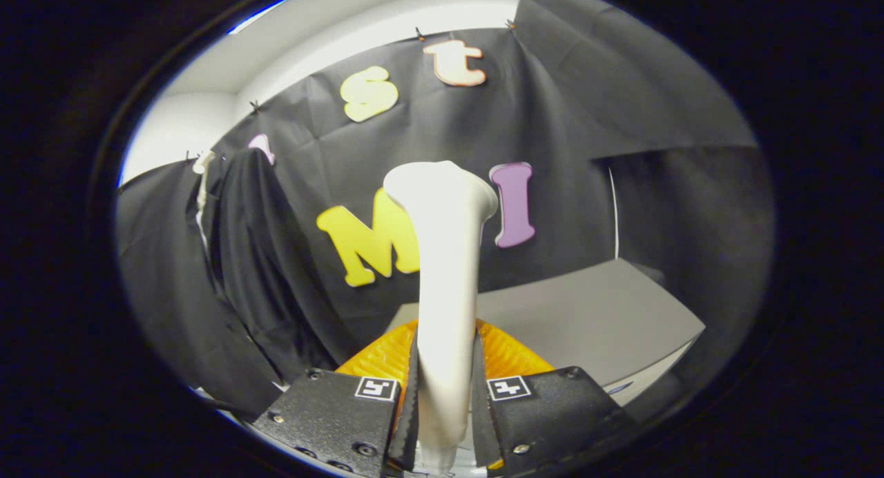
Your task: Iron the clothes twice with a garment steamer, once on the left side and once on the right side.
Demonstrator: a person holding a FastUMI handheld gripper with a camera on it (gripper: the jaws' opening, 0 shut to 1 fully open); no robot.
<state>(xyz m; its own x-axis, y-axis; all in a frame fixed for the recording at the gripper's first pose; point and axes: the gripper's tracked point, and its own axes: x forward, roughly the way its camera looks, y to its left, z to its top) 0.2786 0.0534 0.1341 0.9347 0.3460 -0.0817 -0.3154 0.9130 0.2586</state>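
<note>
In the gripper view the fingers (445,395) pinch the white garment steamer (445,271) by its handle, head raised toward the booth wall; a dark garment (266,257) hangs well apart on the left; the grey desk (587,319) lies beyond, with an orange object (383,357) just ahead of the fingers.

So the gripper (445,402) has both fingers pressed on the white plastic garment steamer (445,271), which stands up between them. The black cloth garment (255,257) hangs off to the left, further back. The grey flat worktop (587,319) sits beyond, to the right.
</note>
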